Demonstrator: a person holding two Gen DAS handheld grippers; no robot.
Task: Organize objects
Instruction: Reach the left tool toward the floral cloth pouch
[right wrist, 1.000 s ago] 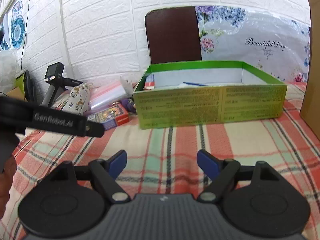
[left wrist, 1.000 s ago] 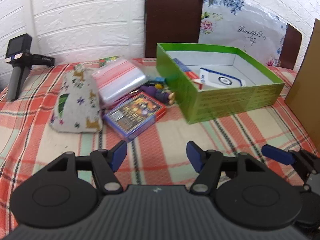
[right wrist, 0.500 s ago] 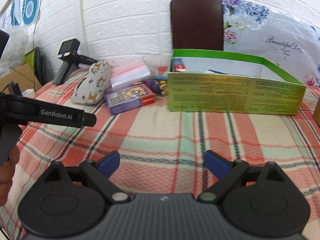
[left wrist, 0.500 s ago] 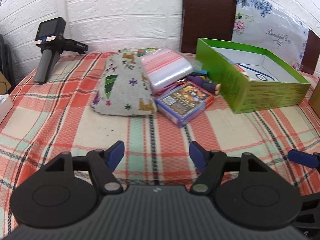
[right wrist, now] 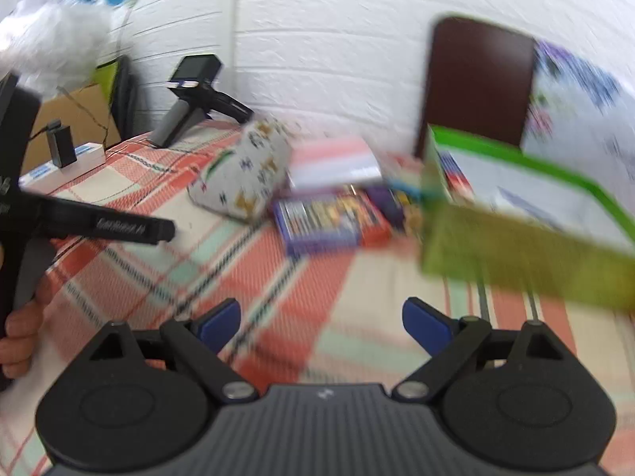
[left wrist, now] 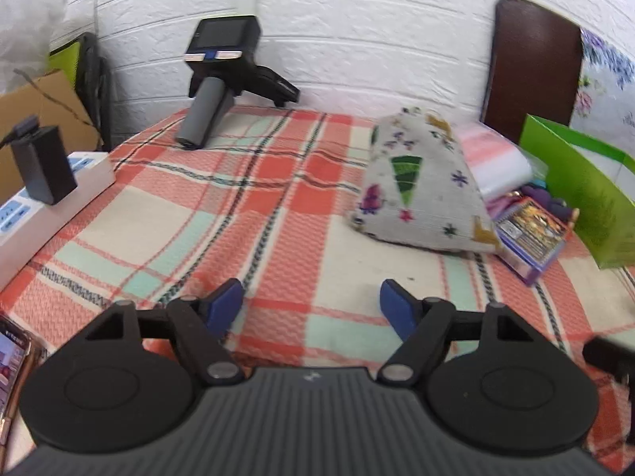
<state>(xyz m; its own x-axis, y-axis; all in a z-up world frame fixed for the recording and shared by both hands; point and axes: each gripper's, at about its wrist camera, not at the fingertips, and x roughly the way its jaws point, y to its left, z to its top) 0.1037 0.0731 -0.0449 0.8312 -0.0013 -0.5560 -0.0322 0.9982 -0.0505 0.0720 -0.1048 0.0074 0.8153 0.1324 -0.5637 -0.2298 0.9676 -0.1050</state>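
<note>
A patterned cloth pouch (left wrist: 420, 190) lies on the plaid tablecloth, right of centre in the left wrist view. Beside it are a pink-striped plastic bag (left wrist: 496, 162), a purple card box (left wrist: 530, 238) and a purple toy figure (left wrist: 551, 202). A green box (left wrist: 583, 194) stands open at the right edge. My left gripper (left wrist: 311, 309) is open and empty, well short of the pouch. My right gripper (right wrist: 321, 323) is open and empty above the cloth. The right wrist view is blurred and shows the pouch (right wrist: 246, 174), card box (right wrist: 325, 218) and green box (right wrist: 524, 238).
A black handheld device (left wrist: 222, 75) with a grey handle stands at the back left. A white power strip (left wrist: 47, 206) with a black adapter lies at the left edge, near a cardboard box (left wrist: 35, 107). A dark chair back (left wrist: 532, 67) stands behind the table. A phone (left wrist: 12, 361) shows at bottom left.
Both grippers have swung left. The green box has slid toward the right edge of each view, and the handheld device and power strip have come into view. Both grippers stay open.
</note>
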